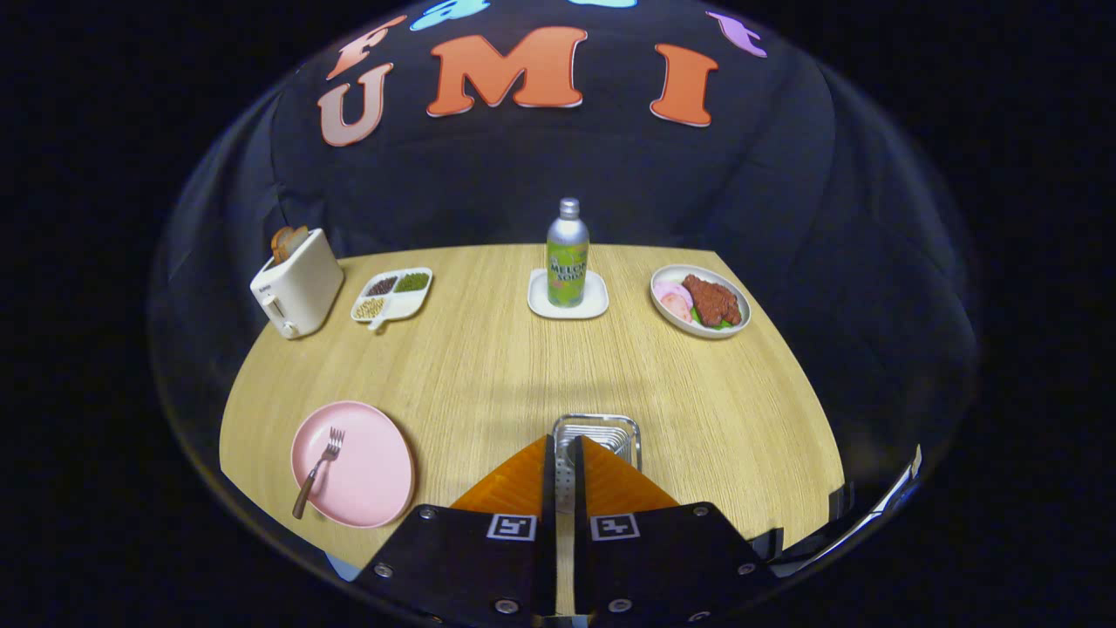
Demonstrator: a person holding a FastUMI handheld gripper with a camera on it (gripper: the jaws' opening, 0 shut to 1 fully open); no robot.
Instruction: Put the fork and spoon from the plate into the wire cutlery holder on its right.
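While the gripper (pixel 565 453) hangs low over the near part of the wooden table (pixel 488 366), its two fingers (pixel 514 484) stand almost together, with only a thin slit between them. A pale, dotted strip shows in that slit, but whether the fingers pinch something there or merely frame a part of what lies below cannot be told. Just ahead of the fingertips, and partly covered by them, sits the wire cutlery holder (pixel 598 425), its bright metal rim and bars showing beyond the tips. Well to the left of the fingers lies the pink plate (pixel 375 488), close to the table's near edge. On the plate's left half lies the fork (pixel 318 471), its tines pointing away toward the far side and its brown handle reaching down over the plate's near rim. At the far side of the table, from left to right, stand a cream toaster (pixel 296 283) with toast (pixel 288 242) sticking out of its top, a white divided dish (pixel 392 294) holding three kinds of grains or beans, a green and silver bottle (pixel 568 253) upright on a small square white saucer (pixel 593 305), and a round white plate of food (pixel 667 316) with meat and pink slices on it.
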